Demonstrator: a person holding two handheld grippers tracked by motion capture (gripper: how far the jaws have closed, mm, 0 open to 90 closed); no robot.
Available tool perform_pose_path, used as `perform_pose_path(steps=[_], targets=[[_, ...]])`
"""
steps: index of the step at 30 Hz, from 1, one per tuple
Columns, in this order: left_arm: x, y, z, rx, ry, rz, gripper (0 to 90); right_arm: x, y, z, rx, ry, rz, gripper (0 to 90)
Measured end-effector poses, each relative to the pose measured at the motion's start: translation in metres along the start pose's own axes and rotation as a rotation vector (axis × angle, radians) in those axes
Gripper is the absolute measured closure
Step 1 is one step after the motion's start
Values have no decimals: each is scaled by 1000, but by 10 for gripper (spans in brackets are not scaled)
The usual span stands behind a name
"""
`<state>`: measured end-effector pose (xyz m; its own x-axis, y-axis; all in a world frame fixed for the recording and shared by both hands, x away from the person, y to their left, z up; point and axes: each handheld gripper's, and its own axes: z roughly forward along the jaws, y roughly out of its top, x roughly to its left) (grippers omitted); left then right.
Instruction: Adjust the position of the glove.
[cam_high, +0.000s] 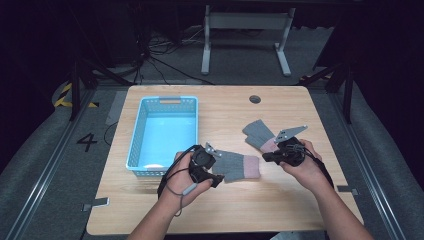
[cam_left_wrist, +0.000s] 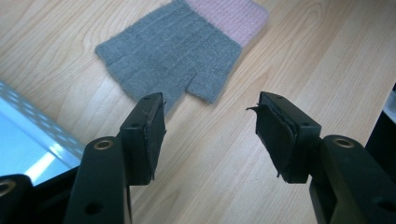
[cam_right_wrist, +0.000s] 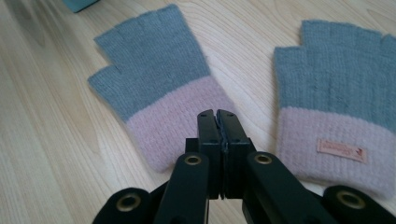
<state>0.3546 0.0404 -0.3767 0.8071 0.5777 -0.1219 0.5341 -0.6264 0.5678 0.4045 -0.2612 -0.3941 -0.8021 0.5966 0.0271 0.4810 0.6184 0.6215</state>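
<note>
Two grey knitted fingerless gloves with pink cuffs lay flat on the light wooden desk (cam_high: 300, 105), to the right of a light blue plastic basket (cam_high: 140, 122) with latticed walls. The nearer glove (cam_high: 235, 166) lay just right of the left claw (cam_high: 216, 178); the farther glove (cam_high: 260, 134) lay beside the right claw (cam_high: 266, 157).

The left hand (cam_high: 186, 182) came in from the bottom edge, forearm angled up toward the desk's middle, its claw pointed right at the nearer glove's finger end. In the left gripper view its jaws stood released, well apart, with bare wood between them and the glove just beyond the tips.

The right hand (cam_high: 305, 167) reached in from the lower right, pointing left. In the right gripper view its claw (cam_right_wrist: 218, 114) was clenched (pads pressed together, grasping nothing), its tips over the pink cuff of one glove.
</note>
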Motion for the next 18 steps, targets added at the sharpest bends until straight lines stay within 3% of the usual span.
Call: perform_pose_path(steps=[7,13,18], targets=[[1,0,-4,-12,1,-9,424,8,10,6,-15,27,-4,850],[2,0,-7,-21,-3,-12,423,17,23,21,-46,57,-34,667],[3,-1,-8,-21,-8,-14,423,24,27,33,-33,58,-61,628]])
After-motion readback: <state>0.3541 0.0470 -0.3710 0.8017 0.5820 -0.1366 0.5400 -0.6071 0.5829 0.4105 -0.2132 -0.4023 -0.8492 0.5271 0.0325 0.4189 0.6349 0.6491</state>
